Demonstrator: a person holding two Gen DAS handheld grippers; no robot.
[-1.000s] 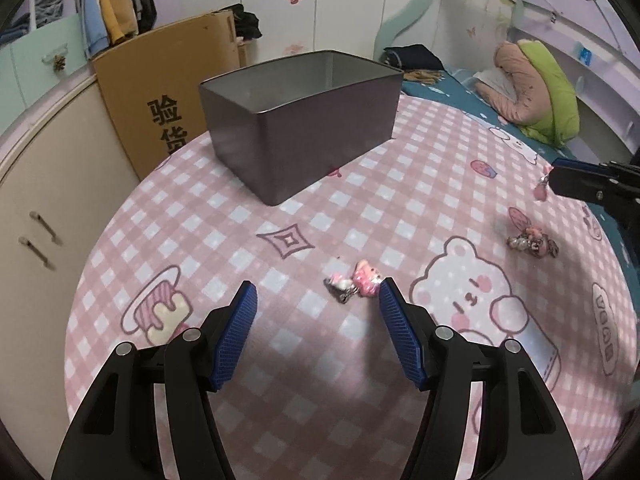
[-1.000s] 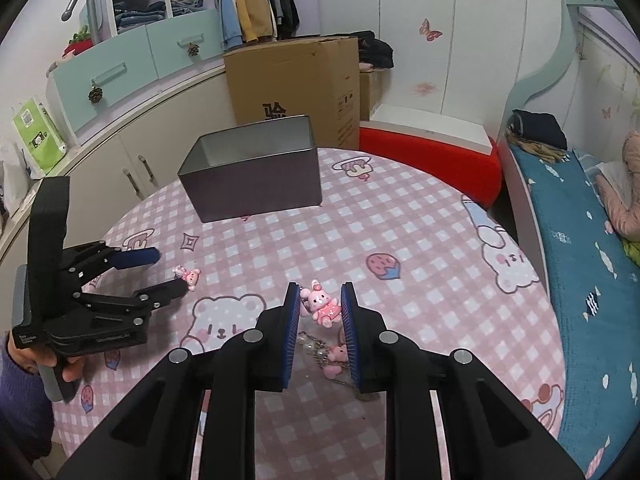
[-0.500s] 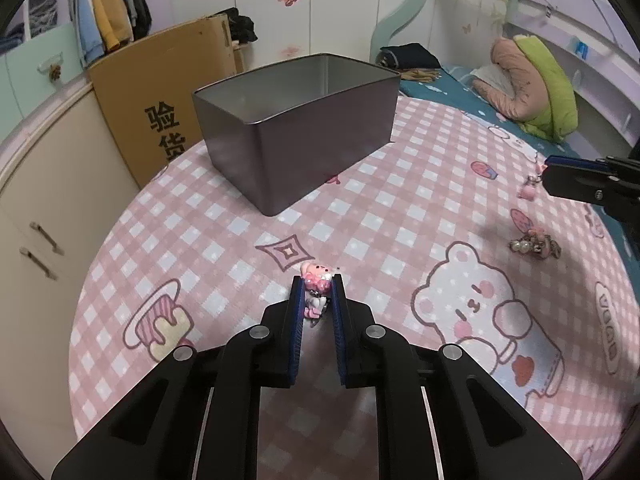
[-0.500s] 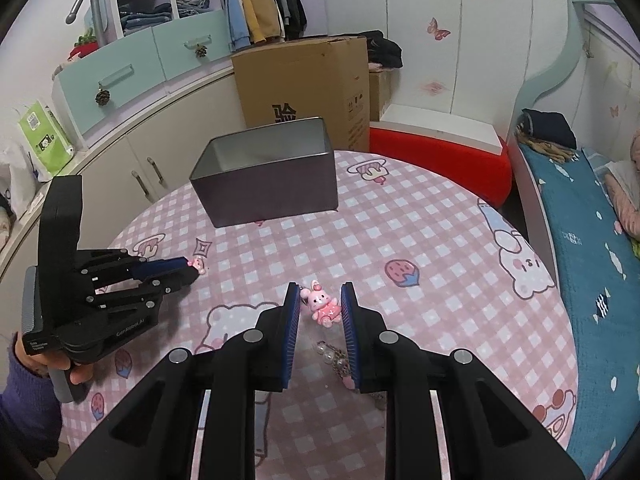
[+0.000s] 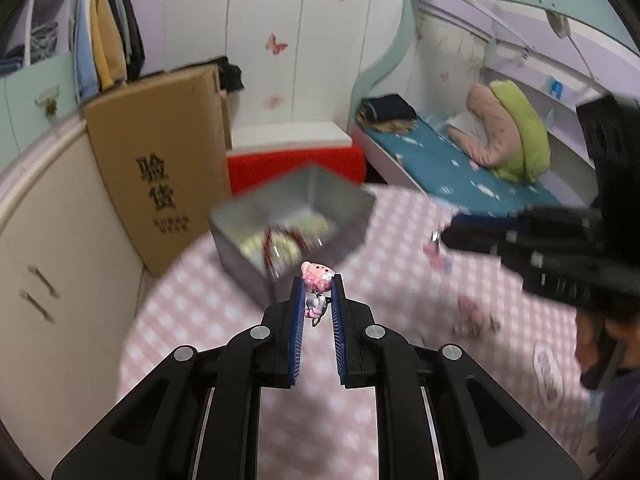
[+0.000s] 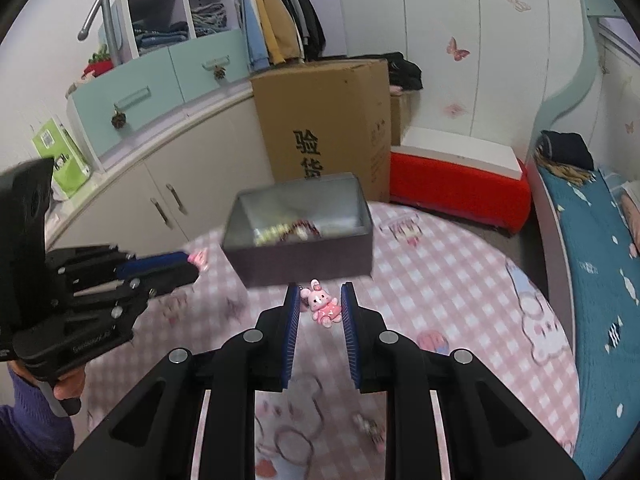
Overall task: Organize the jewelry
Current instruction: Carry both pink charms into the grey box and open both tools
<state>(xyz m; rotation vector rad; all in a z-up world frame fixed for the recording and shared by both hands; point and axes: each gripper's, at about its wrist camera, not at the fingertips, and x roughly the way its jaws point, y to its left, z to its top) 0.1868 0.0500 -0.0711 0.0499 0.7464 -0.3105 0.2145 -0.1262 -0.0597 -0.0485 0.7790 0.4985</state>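
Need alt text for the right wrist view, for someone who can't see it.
The right gripper holds a pink bunny charm above the pink checked tablecloth, facing the open grey metal box; the left gripper carries another pink charm.

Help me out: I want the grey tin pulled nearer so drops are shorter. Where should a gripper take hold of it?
Take the tin by the top edge of its near long wall, coming straight down from above, one finger inside and one outside. It is open-topped with thin upright walls, and the body looks too wide for the jaws to span.
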